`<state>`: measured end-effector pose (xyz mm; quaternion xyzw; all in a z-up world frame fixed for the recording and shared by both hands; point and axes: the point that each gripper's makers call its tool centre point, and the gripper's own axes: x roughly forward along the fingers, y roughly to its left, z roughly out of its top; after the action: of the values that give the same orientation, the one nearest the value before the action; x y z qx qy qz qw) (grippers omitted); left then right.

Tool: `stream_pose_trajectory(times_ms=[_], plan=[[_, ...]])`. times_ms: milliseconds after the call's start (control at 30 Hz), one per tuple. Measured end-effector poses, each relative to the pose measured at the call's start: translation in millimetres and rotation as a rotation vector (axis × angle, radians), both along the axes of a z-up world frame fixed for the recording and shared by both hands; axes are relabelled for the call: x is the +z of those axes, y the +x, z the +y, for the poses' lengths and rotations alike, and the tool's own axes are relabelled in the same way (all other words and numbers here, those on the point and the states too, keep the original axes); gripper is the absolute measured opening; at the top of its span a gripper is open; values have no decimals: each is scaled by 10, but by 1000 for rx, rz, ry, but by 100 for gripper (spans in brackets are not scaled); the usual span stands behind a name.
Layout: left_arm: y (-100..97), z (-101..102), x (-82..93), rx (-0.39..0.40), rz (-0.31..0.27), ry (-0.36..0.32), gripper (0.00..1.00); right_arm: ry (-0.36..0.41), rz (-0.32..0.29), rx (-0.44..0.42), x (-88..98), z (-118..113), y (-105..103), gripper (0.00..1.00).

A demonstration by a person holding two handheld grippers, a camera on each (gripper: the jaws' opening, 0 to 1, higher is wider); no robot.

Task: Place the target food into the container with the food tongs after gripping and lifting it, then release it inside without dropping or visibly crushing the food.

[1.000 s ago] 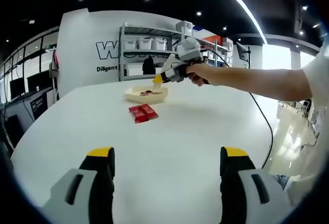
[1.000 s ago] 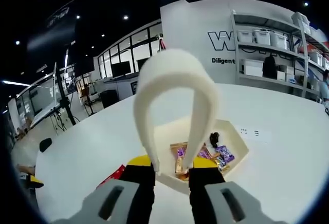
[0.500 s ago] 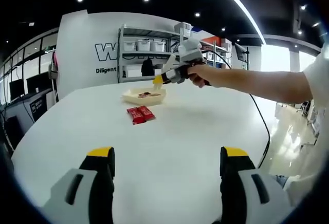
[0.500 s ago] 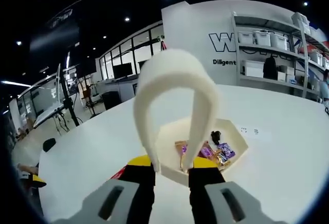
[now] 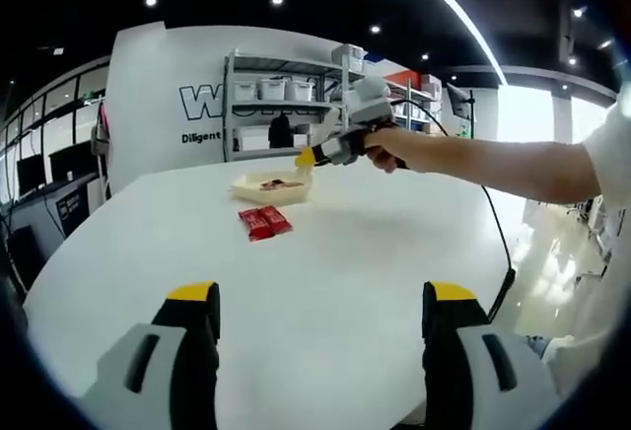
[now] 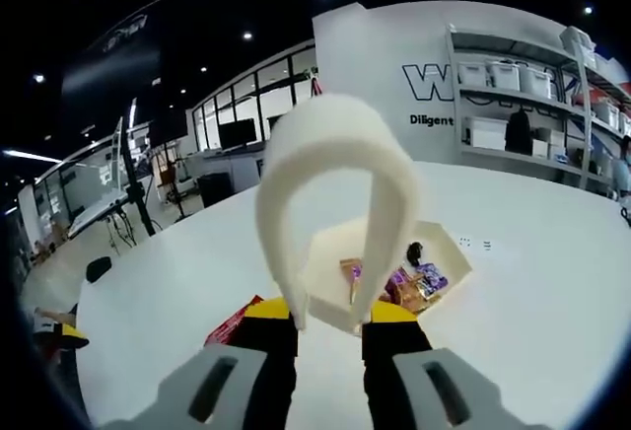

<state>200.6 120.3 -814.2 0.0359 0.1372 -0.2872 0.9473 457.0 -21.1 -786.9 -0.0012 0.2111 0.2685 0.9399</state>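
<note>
Left gripper [image 5: 321, 326] hangs low over the near edge of the bench [image 5: 325, 252], fingers spread wide with nothing between them, well apart from the food. Red packets [image 5: 263, 220] lie mid-bench, long axes running roughly toward the far edge, just nearer than the container [image 5: 272, 186]. In the right gripper view the right gripper [image 6: 330, 320] has its fingers clamped on the food tongs [image 6: 335, 203], whose arms reach forward over the container [image 6: 449, 267] rim; wrapped snacks [image 6: 399, 285] sit inside. Whether the tong tips pinch anything, cannot tell. A red packet [image 6: 235, 320] lies left of the tongs, below them. Right hand is far nearer; likely next move swings left and down.
</note>
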Motion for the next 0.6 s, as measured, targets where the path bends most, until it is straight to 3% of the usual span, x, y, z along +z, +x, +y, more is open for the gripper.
stream_pose_trajectory(times_ms=[600], plan=[[-127,-24,16,-11,-6,3,83,-6,3,18,-77,2,-274,18]])
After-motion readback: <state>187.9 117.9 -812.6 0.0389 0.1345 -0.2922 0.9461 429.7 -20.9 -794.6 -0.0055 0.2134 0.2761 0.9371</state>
